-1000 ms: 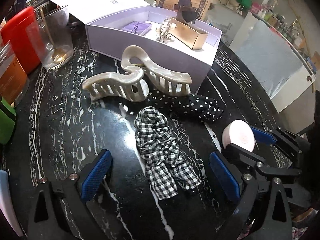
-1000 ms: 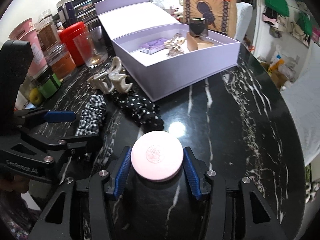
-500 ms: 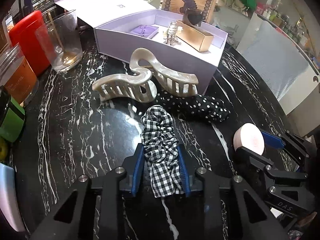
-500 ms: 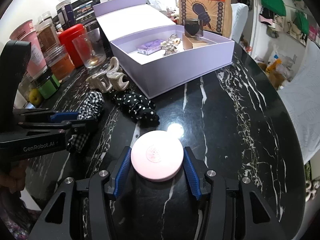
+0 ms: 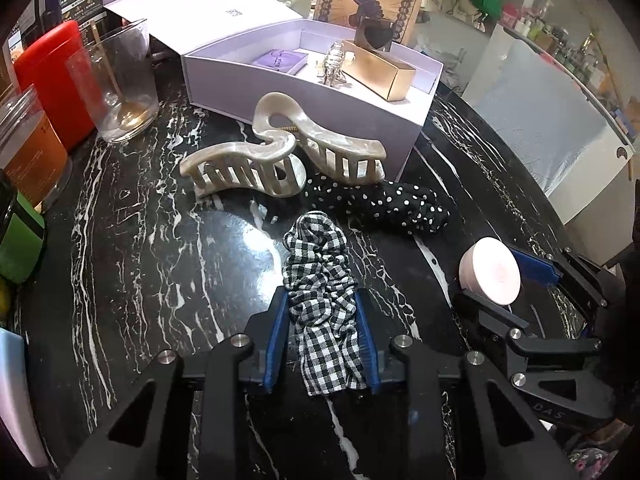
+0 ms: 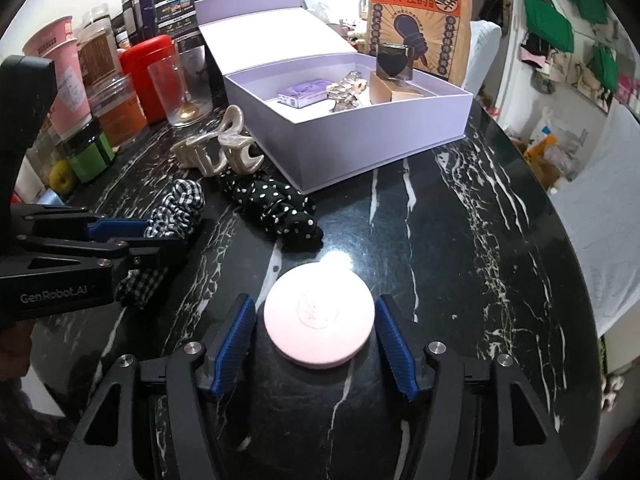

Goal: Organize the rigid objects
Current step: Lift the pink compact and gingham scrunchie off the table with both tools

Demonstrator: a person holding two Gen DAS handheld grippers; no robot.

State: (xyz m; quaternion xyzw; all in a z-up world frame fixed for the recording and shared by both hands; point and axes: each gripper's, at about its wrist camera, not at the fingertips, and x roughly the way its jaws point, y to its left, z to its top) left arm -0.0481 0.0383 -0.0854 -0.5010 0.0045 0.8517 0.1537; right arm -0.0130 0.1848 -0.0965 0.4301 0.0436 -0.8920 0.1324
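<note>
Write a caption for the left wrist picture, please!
Left claw pinches the checkered scrunchie on the black marble table.

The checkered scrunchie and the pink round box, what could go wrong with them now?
The left gripper is shut on the checkered scrunchie, which is soft and hangs loose, so lifting it could drag the polka-dot scrunchie lying close by. The right gripper has its jaws opening around the pink round box, with gaps showing on both sides; moving away carelessly might nudge the box across the slick marble table.

Dim – tabletop glare (fisheye-warped edges)
</note>
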